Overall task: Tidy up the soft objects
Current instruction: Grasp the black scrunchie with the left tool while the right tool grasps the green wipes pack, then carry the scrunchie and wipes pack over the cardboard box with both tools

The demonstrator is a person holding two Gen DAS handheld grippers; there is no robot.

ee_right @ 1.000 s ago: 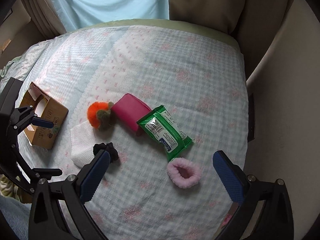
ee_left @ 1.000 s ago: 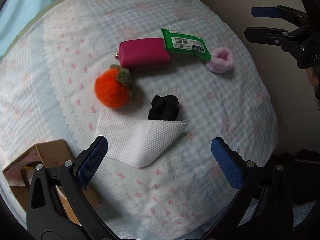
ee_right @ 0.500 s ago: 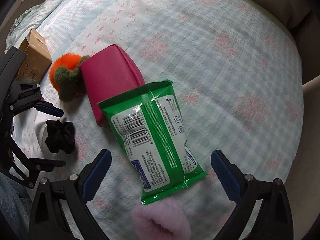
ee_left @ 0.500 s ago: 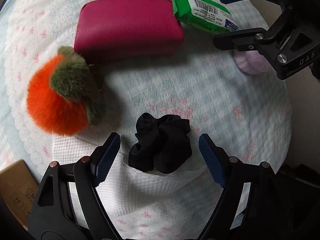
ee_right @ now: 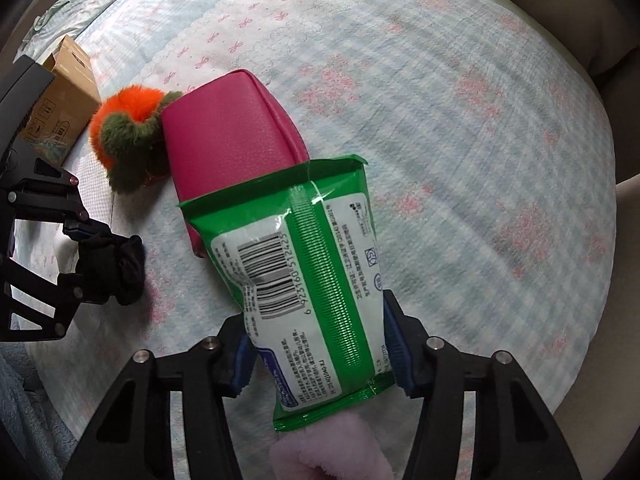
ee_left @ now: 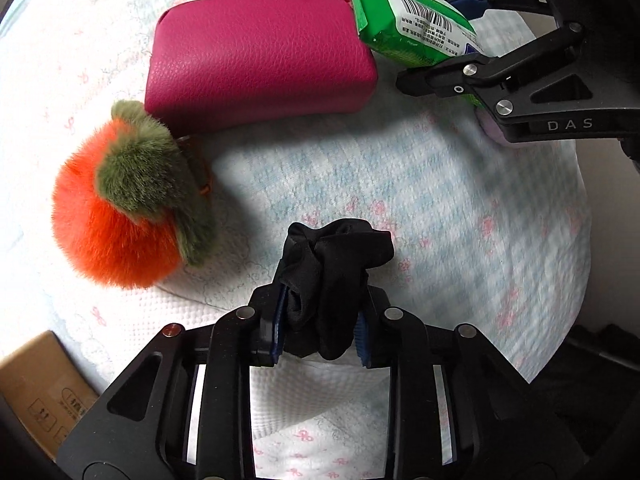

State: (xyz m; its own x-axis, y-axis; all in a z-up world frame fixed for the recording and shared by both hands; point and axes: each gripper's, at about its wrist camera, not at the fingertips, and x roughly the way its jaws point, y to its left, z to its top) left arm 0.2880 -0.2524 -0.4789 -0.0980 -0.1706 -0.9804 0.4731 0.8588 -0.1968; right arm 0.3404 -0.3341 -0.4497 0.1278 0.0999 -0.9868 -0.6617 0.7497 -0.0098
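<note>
My left gripper (ee_left: 320, 332) is shut on a black scrunchie (ee_left: 332, 276), over a white cloth (ee_left: 320, 396) on the bed. My right gripper (ee_right: 320, 356) is shut on a green wet-wipes pack (ee_right: 316, 280), which also shows in the left wrist view (ee_left: 408, 24) at the top right. A magenta pouch (ee_left: 260, 60) lies behind, also in the right wrist view (ee_right: 232, 136). An orange and green fluffy ball (ee_left: 128, 200) lies left of the scrunchie. A pink scrunchie (ee_right: 328, 452) lies under the pack's near end.
A cardboard box (ee_left: 36, 384) stands at the bed's left, also in the right wrist view (ee_right: 56, 96). The checked bedspread (ee_right: 460, 120) stretches to the right. A beige wall (ee_right: 592, 20) borders the bed's far right edge.
Both grippers came down and closed: the left on the black scrunchie, the right on the green wipes pack. Both were open half a second ago.
</note>
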